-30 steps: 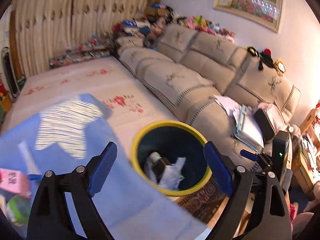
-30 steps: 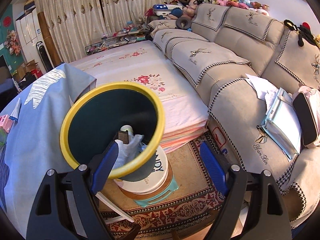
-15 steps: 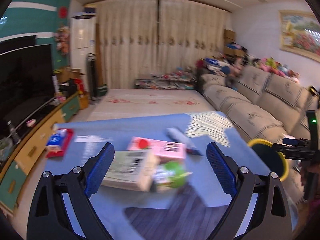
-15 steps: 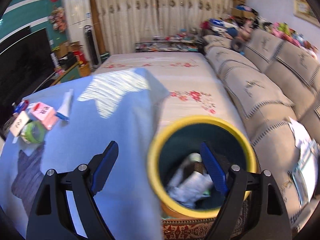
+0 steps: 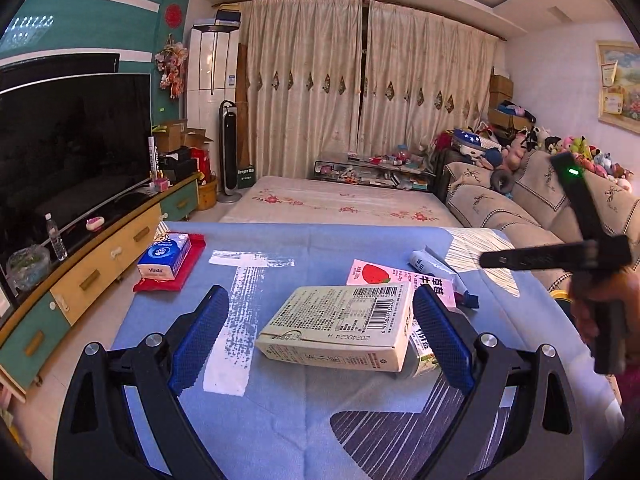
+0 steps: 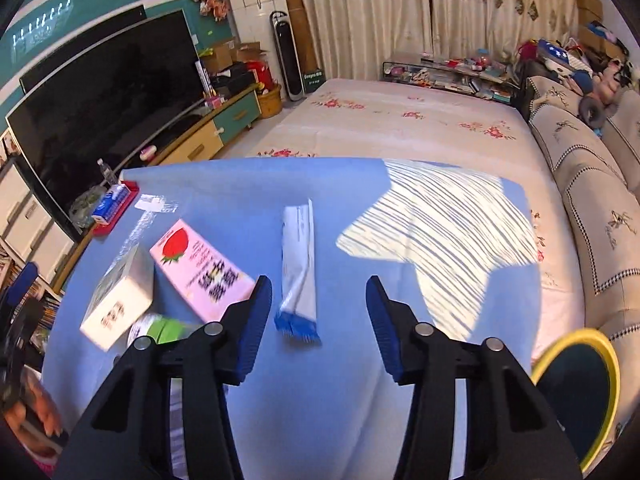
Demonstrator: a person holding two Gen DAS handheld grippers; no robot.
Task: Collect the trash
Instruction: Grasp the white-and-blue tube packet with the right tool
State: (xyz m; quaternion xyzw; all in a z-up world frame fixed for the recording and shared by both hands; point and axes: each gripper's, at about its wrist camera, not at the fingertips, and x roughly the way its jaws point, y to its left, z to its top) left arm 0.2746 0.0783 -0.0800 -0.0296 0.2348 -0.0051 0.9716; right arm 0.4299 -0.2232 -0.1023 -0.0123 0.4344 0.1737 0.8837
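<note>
Nearby, pink carton (image 6: 200, 268) flanks open right claw (image 6: 320, 328).

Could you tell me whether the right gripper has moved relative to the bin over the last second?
Yes. The right gripper swung left off the bin, now at its lower right, toward the tube.

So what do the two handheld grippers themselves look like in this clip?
Both are alike: the left gripper and right gripper have glossy black angular linkage arms with round silver pivot bolts, and flat blue fingers with a fine dimpled texture. No cables show. The black body seen from the left wrist view carries a small green light.
</note>
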